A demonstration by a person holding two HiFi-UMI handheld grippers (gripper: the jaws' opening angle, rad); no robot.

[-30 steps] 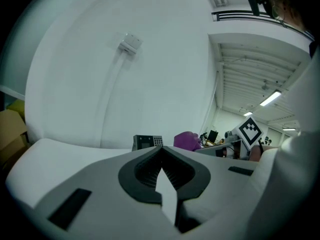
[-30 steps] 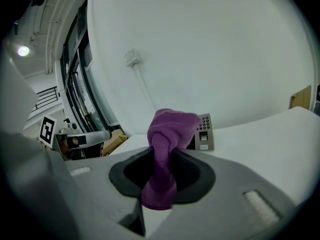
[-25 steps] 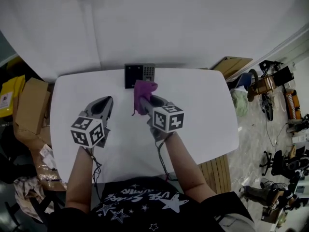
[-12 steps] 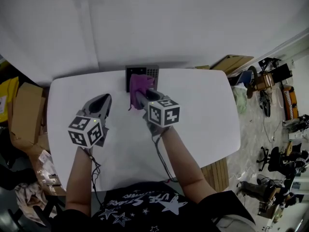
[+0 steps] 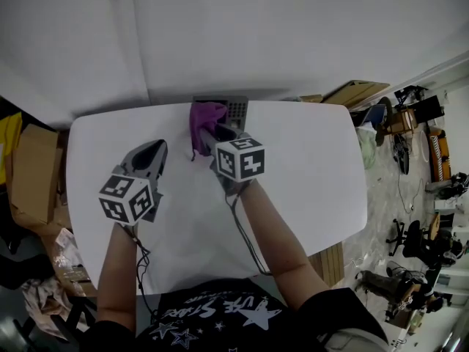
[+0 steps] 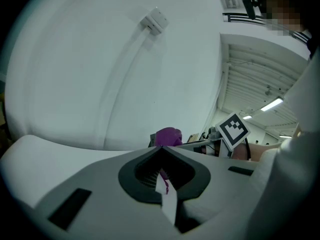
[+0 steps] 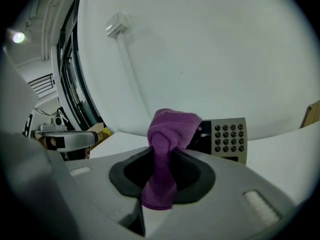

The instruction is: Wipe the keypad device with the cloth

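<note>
Keypad device (image 5: pixel 237 109) sits at the far edge of the table (image 5: pixel 308 174), about midway along it, close against the white wall (image 5: pixel 293 35). In the right gripper view its face (image 7: pixel 228 136) shows a light panel with a grid of dark round buttons on the right and a dark section on the left.

Room for moving: the table is bare on both sides of the device out to the rounded far corners, and bare between the grippers and the near edge. The wall closes off the far side. Cardboard boxes (image 5: pixel 33 174) stand on the floor beyond the left edge.

Right gripper (image 5: pixel 207 133): jaws clamped on the purple cloth (image 5: pixel 205 119). In its own view (image 7: pixel 163 153) the cloth (image 7: pixel 170 129) bunches into a rounded wad above the tips, with a tail hanging down between the jaws. The wad covers the device's dark left section; contact between cloth and device cannot be confirmed.

Left gripper (image 5: pixel 154 150): above the table left of the right gripper, well short of the far edge. In its own view (image 6: pixel 162 148) the jaws are pressed together, with nothing held.
</note>
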